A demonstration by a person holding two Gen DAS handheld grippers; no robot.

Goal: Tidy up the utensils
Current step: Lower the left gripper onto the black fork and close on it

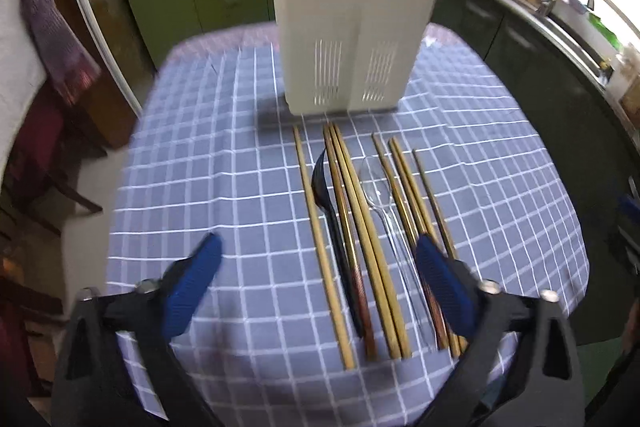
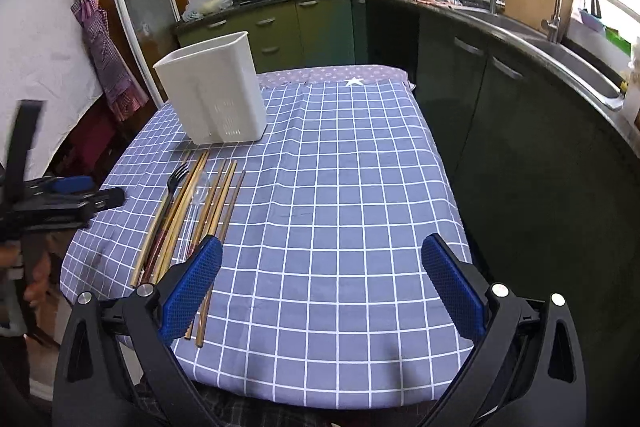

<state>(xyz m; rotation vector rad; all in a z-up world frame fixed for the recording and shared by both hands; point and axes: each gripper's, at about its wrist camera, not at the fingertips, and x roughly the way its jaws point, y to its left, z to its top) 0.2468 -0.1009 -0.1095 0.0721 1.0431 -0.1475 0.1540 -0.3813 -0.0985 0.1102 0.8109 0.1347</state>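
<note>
On the bench [image 2: 340,187], under its blue checked cloth, the utensils lay side by side in a row just in front of the white slotted holder [image 1: 352,39], which stood upright and appeared empty from what the right wrist view showed of its open top. The row held several wooden chopsticks [image 1: 360,227], a black plastic fork [image 2: 176,179] and a clear plastic spoon [image 1: 378,193], with handles pointing toward the near edge. The left hand-held gripper [image 1: 320,287] hovered above the near ends of the row with its jaws spread wide and nothing between them; the right hand-held gripper [image 2: 320,287] was likewise spread open and empty over bare cloth to the right of the row. All these pieces looked light and stiff. The chopsticks were thin, smooth and round enough to roll or slip, so a pinch across the thicker handle end seemed safest. The clear spoon looked brittle and hard to see against the cloth; its narrow handle, touching neighbouring chopsticks, probably called for a gentle squeeze. The fork's flat handle should have offered the surest grip.
</note>
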